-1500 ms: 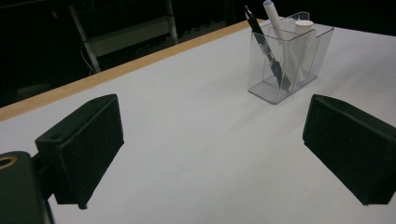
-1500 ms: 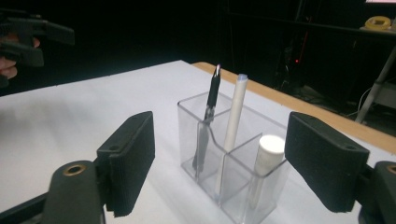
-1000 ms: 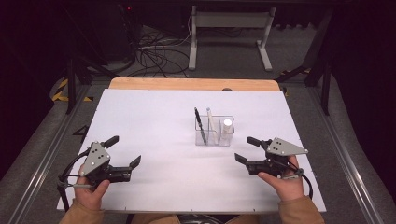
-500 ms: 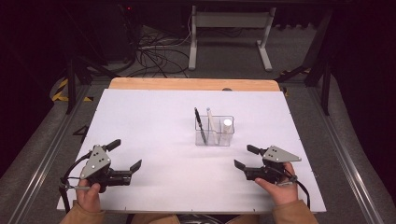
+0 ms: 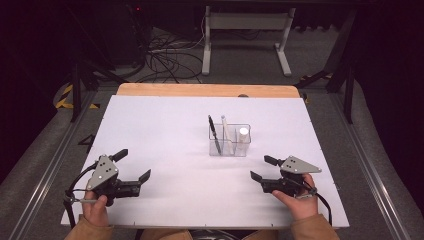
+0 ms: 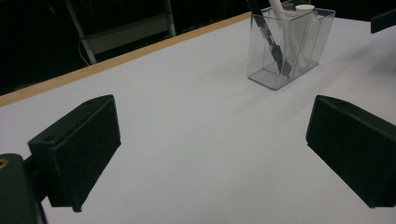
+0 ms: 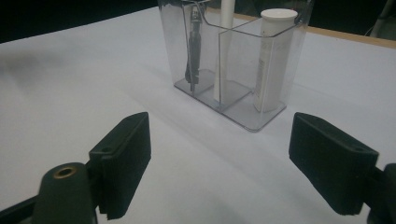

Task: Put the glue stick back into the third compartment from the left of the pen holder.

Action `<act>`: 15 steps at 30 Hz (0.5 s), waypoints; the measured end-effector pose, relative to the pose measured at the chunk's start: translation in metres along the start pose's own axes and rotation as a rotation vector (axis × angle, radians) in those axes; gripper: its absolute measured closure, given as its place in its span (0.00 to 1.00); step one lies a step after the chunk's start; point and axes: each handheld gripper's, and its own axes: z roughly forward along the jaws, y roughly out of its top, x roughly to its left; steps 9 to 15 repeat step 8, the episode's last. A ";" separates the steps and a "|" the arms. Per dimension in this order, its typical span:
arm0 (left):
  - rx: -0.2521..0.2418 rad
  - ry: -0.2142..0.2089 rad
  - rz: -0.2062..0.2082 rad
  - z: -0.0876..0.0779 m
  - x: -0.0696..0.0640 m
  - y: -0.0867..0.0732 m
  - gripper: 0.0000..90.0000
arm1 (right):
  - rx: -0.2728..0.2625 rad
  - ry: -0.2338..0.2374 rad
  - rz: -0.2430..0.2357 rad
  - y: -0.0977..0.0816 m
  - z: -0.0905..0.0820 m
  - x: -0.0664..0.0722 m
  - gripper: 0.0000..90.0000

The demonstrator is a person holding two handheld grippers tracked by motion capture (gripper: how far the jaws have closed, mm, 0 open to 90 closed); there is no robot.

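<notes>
There is one clear box (image 5: 230,141) on the white bench (image 5: 165,125). It has thin walls inside that split it into small parts. Three things stand in the box: one black pen (image 5: 214,134), one thin white stick (image 5: 224,128) and one white tube (image 5: 243,138) with a flat cap. The black pen leans in the left end of the box. The white stick is just beside it, near the middle. The white tube is in the right end, standing straight up.

There are two grippers, one in each of the person's hands. The left gripper (image 5: 134,165) is well to the left of the box and nearer the person. Its jaws are wide apart with nothing between them. The right gripper (image 5: 262,169) is just to the right of the box and a bit nearer the person. Its jaws are wide apart too, and hold nothing. Both point toward the box. In the left gripper view the box (image 6: 289,44) sits far off at the top, and in the right gripper view the box (image 7: 233,60) stands close, right in the gap between the two jaws.

Since a second ago, both hands have slid a little back toward the person's edge of the bench. The box and its three things have not moved. The jaws stayed just as wide.
</notes>
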 end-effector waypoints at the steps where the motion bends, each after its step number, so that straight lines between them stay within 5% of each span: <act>1: 0.000 0.001 0.001 0.000 0.000 0.000 0.04 | 0.000 -0.002 -0.001 0.000 0.000 0.000 0.24; 15: 0.000 -0.010 -0.010 0.001 0.001 -0.001 0.04 | -0.011 -0.009 0.001 0.001 -0.001 -0.001 0.24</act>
